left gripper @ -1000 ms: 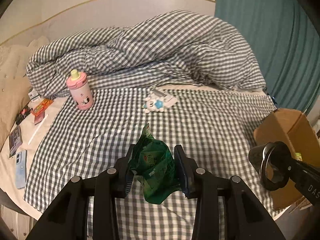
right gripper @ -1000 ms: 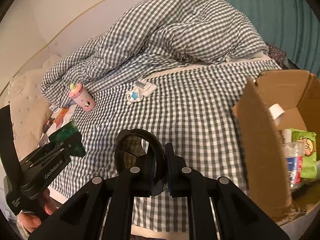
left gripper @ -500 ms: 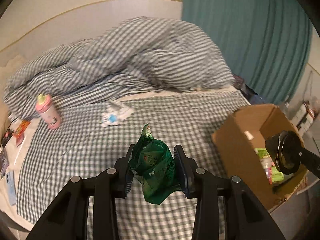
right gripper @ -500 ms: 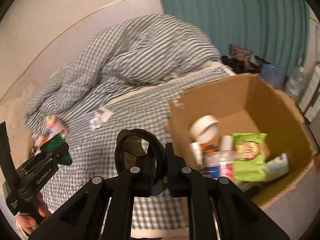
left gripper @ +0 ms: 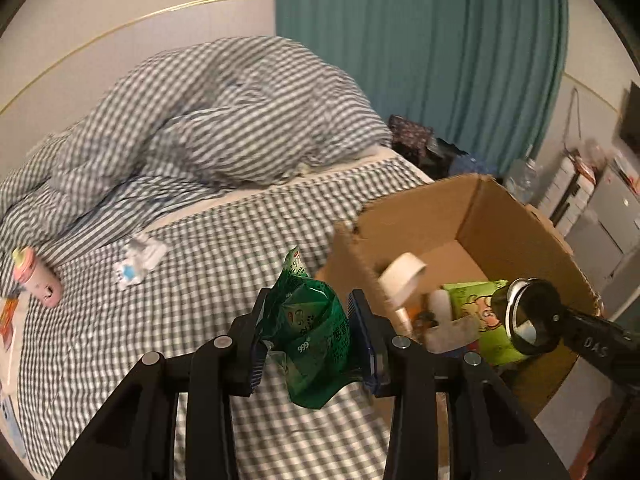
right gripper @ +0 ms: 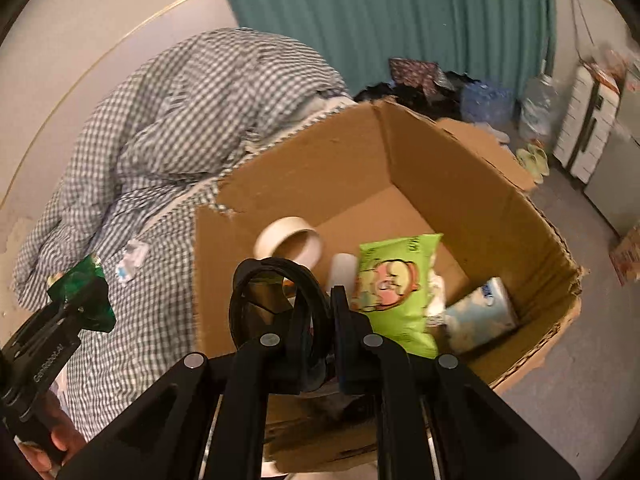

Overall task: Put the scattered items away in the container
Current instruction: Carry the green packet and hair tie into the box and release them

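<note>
Left gripper (left gripper: 310, 336): black two-finger type, angled downward, jaws part-way closed, pads clamped on a crumpled green foil packet (left gripper: 316, 332). Right gripper (right gripper: 320, 320): angled downward, jaws nearly together, pinching a round black-rimmed mirror (right gripper: 272, 304). Bare hand (right gripper: 56, 446) holds left gripper's handle.

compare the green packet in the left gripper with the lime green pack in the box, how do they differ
The green packet is dark, glossy and crumpled; the lime green pack is pale, smoother and carries a cartoon picture. The green packet is clamped in the left gripper over the checked bed sheet; the lime green pack already lies inside the cardboard box, leaning among other items. In the right wrist view the lime green pack looks larger. Both are soft green plastic packaging.
</note>
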The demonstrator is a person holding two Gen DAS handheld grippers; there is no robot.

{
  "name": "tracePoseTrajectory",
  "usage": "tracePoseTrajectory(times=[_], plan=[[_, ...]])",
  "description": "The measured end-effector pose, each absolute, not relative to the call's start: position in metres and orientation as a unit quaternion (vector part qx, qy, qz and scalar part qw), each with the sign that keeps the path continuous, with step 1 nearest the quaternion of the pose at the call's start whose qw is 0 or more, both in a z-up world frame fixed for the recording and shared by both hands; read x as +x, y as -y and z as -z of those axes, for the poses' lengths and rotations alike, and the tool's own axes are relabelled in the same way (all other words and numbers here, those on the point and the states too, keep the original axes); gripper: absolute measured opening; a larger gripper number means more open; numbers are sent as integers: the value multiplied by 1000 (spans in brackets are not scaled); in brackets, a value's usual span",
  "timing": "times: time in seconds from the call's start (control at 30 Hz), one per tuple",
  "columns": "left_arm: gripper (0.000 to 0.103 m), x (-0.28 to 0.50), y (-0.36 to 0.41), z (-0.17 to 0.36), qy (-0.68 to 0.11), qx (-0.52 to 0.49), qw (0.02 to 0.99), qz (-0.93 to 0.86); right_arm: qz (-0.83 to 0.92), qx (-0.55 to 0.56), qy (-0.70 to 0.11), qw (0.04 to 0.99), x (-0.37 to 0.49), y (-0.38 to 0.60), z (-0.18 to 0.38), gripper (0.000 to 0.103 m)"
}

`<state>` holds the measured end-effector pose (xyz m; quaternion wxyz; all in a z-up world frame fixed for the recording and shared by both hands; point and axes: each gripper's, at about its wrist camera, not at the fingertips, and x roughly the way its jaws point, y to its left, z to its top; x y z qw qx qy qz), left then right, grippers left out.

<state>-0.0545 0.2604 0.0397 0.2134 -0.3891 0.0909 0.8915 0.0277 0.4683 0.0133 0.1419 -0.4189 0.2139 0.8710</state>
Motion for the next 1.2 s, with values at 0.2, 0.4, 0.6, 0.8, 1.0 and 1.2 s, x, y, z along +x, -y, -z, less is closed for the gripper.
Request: tracePoseTrajectory(times=[0.2, 0.4, 0.6, 0.8, 1.0, 1.2], plan=[[38, -50, -300, -29, -112, -394, 235, -882, -871, -406, -215, 177, 37, -491, -6, 72], [38, -48, -332, -19, -116, -403, 257, -871, -863, -414, -201, 208, 41, -506, -1, 72], [56, -46, -365, -12, -132, -402, 281, -861, -859, -414, -175, 246, 46, -512, -5, 72], [103, -50, -355, -20, -125, -382, 265, -876, -861, -409, -173, 246, 49, -510, -9, 72], [103, -70, -311, -26, -108, -387, 214, -890, -866, -408, -169, 235, 44, -499, -11, 72], [103, -94, -239, -29, -89, -386, 147, -906, -890, -381, -163, 192, 39, -466, -27, 72]])
